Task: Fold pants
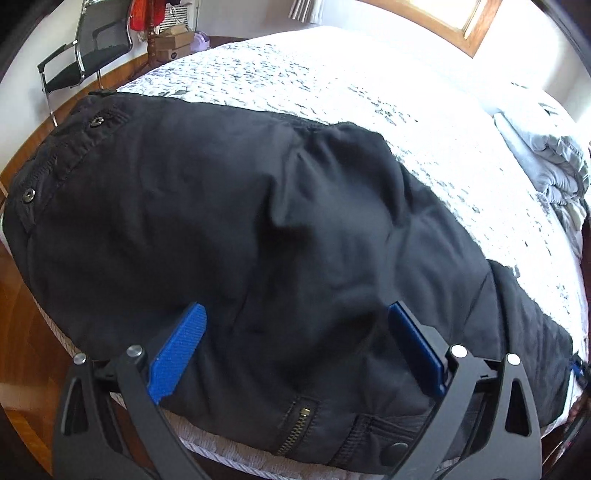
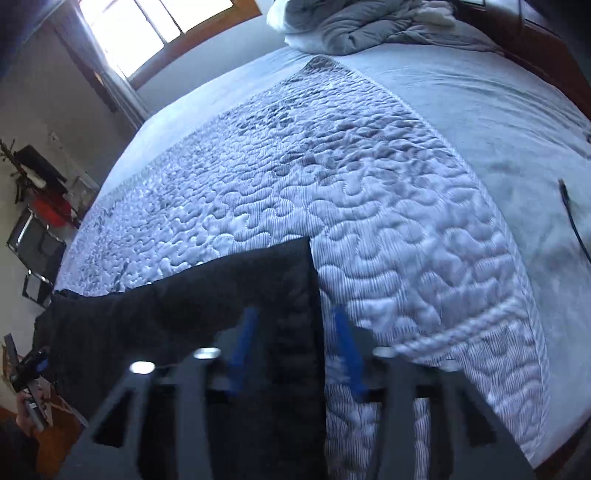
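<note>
Black pants (image 1: pixel 229 229) lie spread across the near side of the bed, waistband and snap buttons to the left, zipper at the near edge. My left gripper (image 1: pixel 295 314) is open just above the pants' upper part, its blue fingers (image 1: pixel 181 343) wide apart over the cloth. In the right wrist view the pants' leg end (image 2: pixel 229 295) lies on the quilt. My right gripper (image 2: pixel 293 317) is open, its blurred blue fingers (image 2: pixel 347 350) straddling the hem edge of the leg.
The bed has a white quilted cover (image 2: pixel 369 192). A grey rumpled blanket (image 2: pixel 354 26) lies at the head end, also in the left wrist view (image 1: pixel 546 162). A black chair (image 1: pixel 88 51) stands on the wood floor beyond the bed. A dark cable (image 2: pixel 572 218) lies on the sheet.
</note>
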The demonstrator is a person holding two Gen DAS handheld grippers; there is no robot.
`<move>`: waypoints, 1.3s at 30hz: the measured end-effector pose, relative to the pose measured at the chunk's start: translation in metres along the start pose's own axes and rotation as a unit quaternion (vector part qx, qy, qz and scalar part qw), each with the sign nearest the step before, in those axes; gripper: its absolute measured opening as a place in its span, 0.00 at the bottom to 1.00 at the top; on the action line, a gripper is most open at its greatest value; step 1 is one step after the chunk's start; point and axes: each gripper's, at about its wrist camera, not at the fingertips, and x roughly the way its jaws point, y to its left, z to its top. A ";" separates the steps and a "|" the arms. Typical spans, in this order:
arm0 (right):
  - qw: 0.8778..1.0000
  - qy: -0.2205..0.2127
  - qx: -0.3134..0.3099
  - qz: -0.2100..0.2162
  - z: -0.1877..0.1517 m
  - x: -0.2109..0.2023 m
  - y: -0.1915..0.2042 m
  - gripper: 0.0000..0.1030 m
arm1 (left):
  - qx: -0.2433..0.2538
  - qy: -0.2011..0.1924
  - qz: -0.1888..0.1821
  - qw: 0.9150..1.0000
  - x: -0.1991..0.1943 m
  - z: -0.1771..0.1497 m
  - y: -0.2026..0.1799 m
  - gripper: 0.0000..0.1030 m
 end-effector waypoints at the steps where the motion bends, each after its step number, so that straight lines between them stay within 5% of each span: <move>1: 1.000 -0.005 0.007 0.003 -0.006 -0.008 -0.002 0.76 | -0.003 -0.001 -0.001 1.000 -0.002 0.002 0.002 0.96; 8: 0.988 -0.033 0.129 0.074 -0.088 -0.064 -0.031 0.80 | -0.026 -0.012 -0.016 0.999 -0.015 0.003 0.009 0.96; 11: 0.966 -0.023 0.211 0.146 -0.129 -0.055 -0.049 0.81 | -0.027 -0.004 -0.023 0.999 -0.014 0.000 0.003 0.96; 16: 0.936 -0.058 0.287 0.193 -0.159 -0.046 -0.060 0.77 | -0.019 -0.002 -0.033 0.999 -0.020 -0.010 -0.005 0.96; 22: 0.918 -0.081 0.312 0.230 -0.165 -0.043 -0.058 0.75 | -0.005 0.001 -0.032 0.999 -0.023 -0.017 -0.010 0.96; 34: 0.900 -0.054 0.357 0.244 -0.157 -0.011 -0.031 0.75 | -0.001 0.008 -0.040 0.999 -0.019 -0.012 -0.015 0.96; 37: 0.884 -0.057 0.374 0.276 -0.148 -0.003 -0.024 0.74 | -0.002 0.009 -0.033 0.999 -0.016 -0.012 -0.010 0.96; 39: 0.886 -0.056 0.376 0.265 -0.139 0.002 -0.019 0.71 | -0.004 0.010 -0.020 1.000 -0.013 -0.010 -0.001 0.96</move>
